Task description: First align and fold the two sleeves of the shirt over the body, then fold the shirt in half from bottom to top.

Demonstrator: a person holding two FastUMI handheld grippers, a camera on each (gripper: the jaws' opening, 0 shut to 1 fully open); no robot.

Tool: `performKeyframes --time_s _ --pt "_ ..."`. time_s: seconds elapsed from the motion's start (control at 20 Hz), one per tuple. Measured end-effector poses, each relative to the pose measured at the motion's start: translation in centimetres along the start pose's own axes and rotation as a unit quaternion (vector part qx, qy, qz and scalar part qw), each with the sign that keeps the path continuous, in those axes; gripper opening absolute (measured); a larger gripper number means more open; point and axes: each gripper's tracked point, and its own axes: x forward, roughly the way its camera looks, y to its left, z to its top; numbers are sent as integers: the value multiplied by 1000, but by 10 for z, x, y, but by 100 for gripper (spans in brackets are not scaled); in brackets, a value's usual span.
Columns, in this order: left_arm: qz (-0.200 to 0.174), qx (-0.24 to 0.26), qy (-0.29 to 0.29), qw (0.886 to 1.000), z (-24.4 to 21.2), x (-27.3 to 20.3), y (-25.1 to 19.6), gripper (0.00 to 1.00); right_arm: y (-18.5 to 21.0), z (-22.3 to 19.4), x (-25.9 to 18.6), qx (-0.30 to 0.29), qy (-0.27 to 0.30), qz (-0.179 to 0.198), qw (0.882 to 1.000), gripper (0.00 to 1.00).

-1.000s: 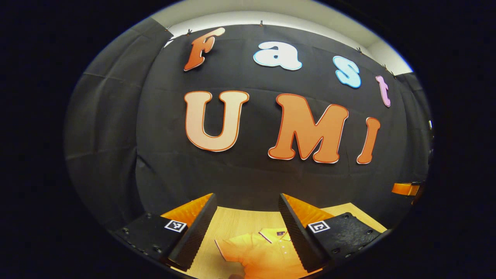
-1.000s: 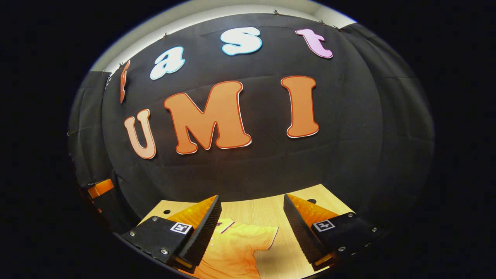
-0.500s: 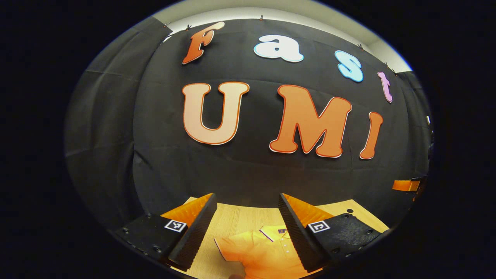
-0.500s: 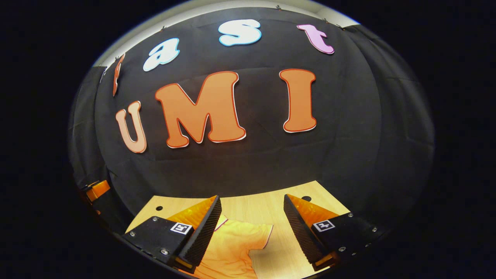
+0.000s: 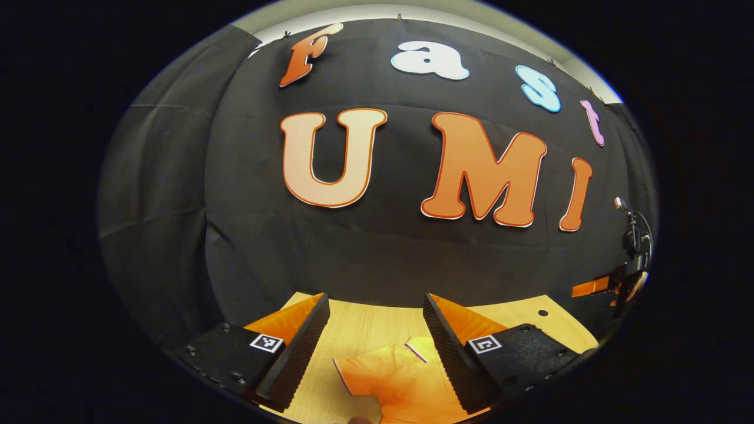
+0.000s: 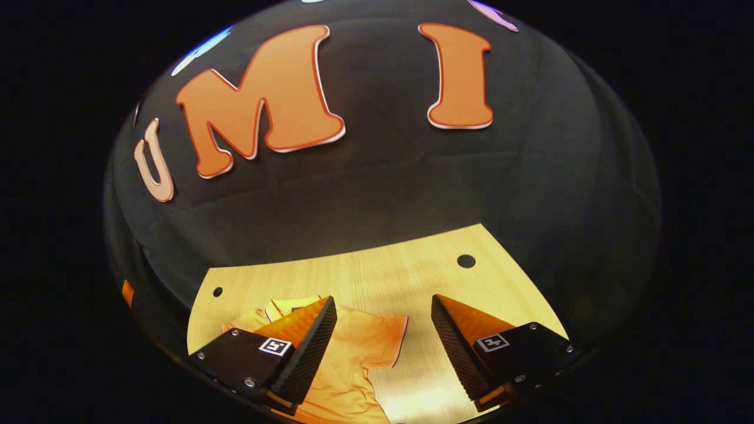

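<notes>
An orange short-sleeved polo shirt lies flat on the wooden table, collar toward the far wall. In the left gripper view my left gripper hangs open above the shirt's sleeve and collar, nothing between its fingers. In the right gripper view the shirt spreads below, one sleeve reaching out between the fingers. My right gripper is open over that sleeve, holding nothing. The other gripper shows at the far right edge of the left gripper view.
The wooden table runs back to the black cloth wall. Small round holes mark the tabletop near its far corners. Bare wood lies to the right of the shirt's sleeve in the right gripper view.
The right gripper has tilted down and moved forward, so much more of the table and shirt shows beneath it. The left gripper has shifted slightly. Both stayed open.
</notes>
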Motion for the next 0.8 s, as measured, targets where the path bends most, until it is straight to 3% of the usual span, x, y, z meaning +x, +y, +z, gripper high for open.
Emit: performKeyframes --time_s 0.3,0.8 --pt "33 2 31 999 -28 11 29 98 -14 -73 80 -25 144 -19 989 99" --pt "54 2 81 995 -67 23 50 98 -37 -200 161 -23 321 -54 945 100"
